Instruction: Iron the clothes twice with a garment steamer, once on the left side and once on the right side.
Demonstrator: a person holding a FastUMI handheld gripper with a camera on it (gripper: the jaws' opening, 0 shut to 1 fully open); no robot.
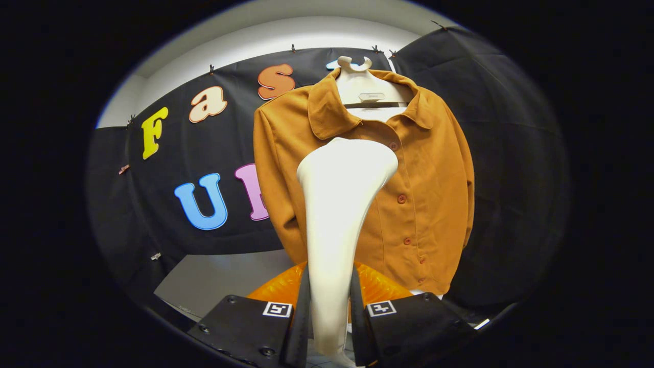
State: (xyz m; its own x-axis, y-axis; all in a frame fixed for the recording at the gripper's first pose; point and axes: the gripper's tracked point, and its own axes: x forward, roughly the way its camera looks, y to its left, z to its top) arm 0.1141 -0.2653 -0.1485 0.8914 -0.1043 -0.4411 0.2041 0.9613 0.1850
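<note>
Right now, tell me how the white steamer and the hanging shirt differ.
The steamer is white, smooth and hard; the shirt is mustard-brown cloth with buttons. The steamer is clamped upright in the claw, both fingers on its narrow handle; the shirt hangs from a white hanger beyond it. The steamer is narrow, the shirt broad. The steamer's head overlaps the shirt's front.

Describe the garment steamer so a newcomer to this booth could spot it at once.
Start at the mustard-brown shirt hanging on a white hanger against the black cloth wall. In front of its buttoned front rises the garment steamer, its narrow handle clamped between the gripper fingers. It is the one smooth, cream-white piece here, widening from that handle into a broad rounded head near the collar.
</note>
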